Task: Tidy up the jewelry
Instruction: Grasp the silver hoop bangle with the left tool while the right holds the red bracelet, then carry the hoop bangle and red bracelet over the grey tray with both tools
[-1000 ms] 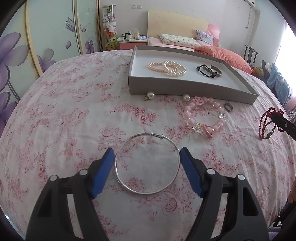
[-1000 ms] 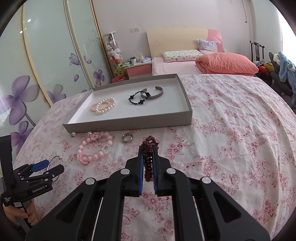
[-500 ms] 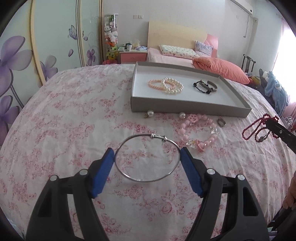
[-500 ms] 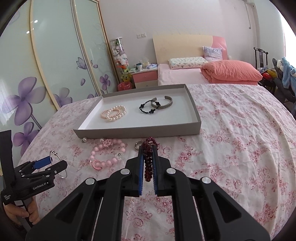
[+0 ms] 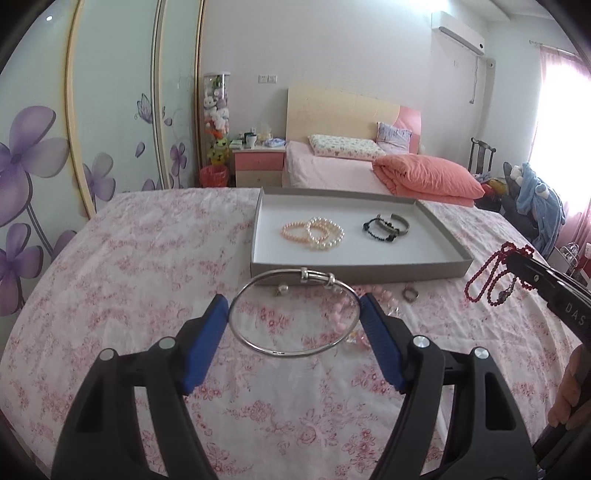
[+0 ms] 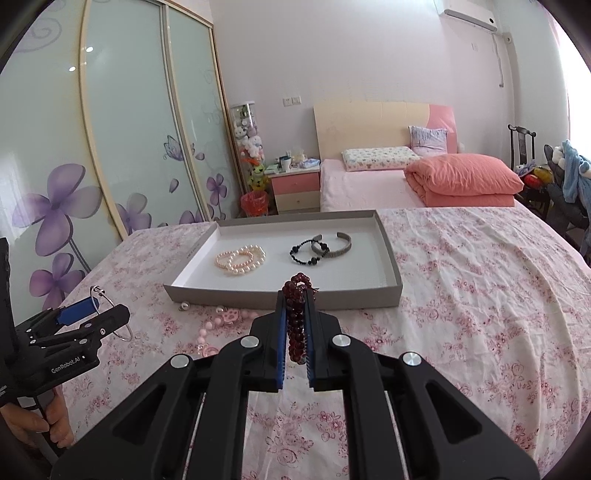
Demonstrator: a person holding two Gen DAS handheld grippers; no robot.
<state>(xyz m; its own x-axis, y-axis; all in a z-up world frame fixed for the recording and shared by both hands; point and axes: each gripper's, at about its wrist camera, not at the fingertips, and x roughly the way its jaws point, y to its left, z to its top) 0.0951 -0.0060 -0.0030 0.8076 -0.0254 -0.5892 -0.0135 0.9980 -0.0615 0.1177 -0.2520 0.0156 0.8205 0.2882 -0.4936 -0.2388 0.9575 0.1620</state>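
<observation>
While left claw [image 5: 293, 314] grips silver bangle [image 5: 295, 314], right claw [image 6: 295, 325] pinches red beads [image 6: 297, 317]; tray [image 6: 280, 297] ahead.

Bedroom: pale walls with an air conditioner [image 5: 458, 35] mounted high; sliding wardrobe doors [image 6: 122, 122] of frosted glass printed with purple flowers; bed with cream-and-pink headboard [image 6: 380, 125], folded coral quilt [image 6: 465, 179], patterned pillow [image 6: 376, 158]; pink nightstand [image 6: 295, 192]; bright daylight from a window [image 5: 561, 92] at right.
</observation>
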